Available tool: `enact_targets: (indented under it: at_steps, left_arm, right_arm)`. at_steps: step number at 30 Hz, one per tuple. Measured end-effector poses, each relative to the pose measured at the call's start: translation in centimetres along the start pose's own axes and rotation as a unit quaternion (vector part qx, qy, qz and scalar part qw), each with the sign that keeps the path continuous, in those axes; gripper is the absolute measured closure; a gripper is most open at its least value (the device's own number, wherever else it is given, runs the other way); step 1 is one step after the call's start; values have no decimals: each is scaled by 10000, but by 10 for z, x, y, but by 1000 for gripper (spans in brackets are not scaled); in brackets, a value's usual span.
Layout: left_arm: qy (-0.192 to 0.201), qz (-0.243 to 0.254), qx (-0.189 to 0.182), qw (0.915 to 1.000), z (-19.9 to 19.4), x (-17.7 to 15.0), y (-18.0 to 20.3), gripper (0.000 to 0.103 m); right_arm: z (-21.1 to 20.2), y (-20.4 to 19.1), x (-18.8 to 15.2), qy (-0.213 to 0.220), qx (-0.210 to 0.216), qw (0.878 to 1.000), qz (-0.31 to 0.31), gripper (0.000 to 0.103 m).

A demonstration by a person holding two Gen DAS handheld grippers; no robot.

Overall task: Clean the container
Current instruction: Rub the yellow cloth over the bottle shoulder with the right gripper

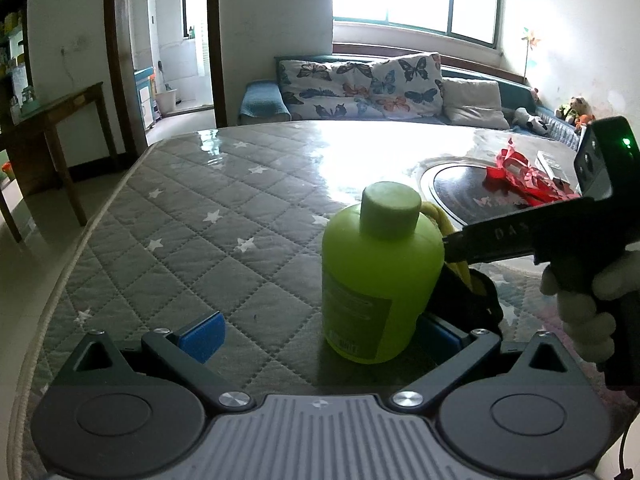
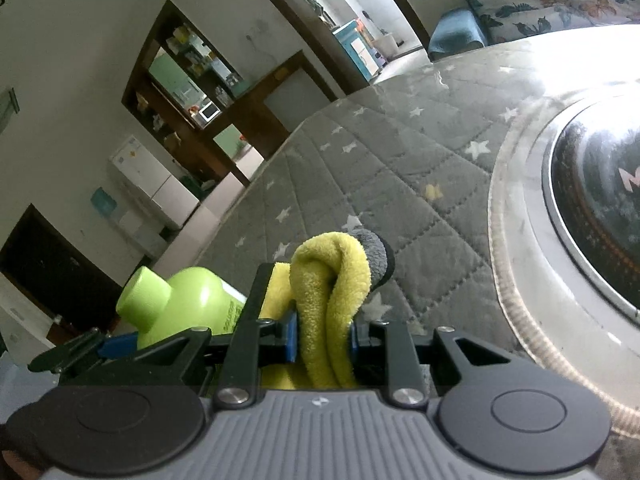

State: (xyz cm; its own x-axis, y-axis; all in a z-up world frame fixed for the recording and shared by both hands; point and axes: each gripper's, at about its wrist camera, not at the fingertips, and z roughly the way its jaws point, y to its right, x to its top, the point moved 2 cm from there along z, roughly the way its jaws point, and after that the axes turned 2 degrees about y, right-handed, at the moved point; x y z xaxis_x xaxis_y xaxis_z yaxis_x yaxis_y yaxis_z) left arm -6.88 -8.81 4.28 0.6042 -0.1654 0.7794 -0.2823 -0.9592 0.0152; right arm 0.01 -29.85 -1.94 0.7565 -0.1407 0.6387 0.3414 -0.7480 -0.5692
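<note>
Between my right gripper's (image 2: pixel 322 336) blue pads (image 2: pixel 291 334) a folded yellow-green microfibre cloth (image 2: pixel 332 304) is pinched hard; the jaws stand nearly together, and a grey patch of the cloth pokes out past the fingertips. My left gripper (image 1: pixel 320 334) stands wide: its left blue pad (image 1: pixel 204 336) is clear of the bottle with bare tablecloth between, while the right pad sits just beside or against the base, and I cannot tell which.

The container is a lime-green plastic bottle (image 1: pixel 380 272), cap (image 1: pixel 390 210) on, upright on the quilted grey star-print tablecloth (image 1: pixel 180 216), inside the span of my left fingers. From the left view my right gripper comes in from the right at shoulder height of the bottle, the cloth hanging just behind it; contact between cloth and bottle is hidden by the bottle itself.

Further out, the round black induction hob (image 2: pixel 592 184) is set into the table, with red wrapping (image 1: pixel 516 178) lying on it. A sofa with butterfly cushions (image 1: pixel 360 84) lies beyond.

Assessment: cloth is in hand and brought up to the bottle; the bottle is not secured. No wiped or wet area shows on its surface. Steadying the bottle and wiping body and cap appear outstanding.
</note>
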Motion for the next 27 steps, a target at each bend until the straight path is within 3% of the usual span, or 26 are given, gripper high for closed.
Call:
enact_targets:
  at_steps: [16, 27]
  left_arm:
    - [34, -62, -218, 9997, 0, 1, 2, 1]
    - [17, -25, -508, 9987, 2, 0, 0, 18]
  right_arm:
    - [-29, -27, -30, -38, -1, 9995, -311, 80]
    - [-54, -37, -17, 459, 219, 9984, -240, 80]
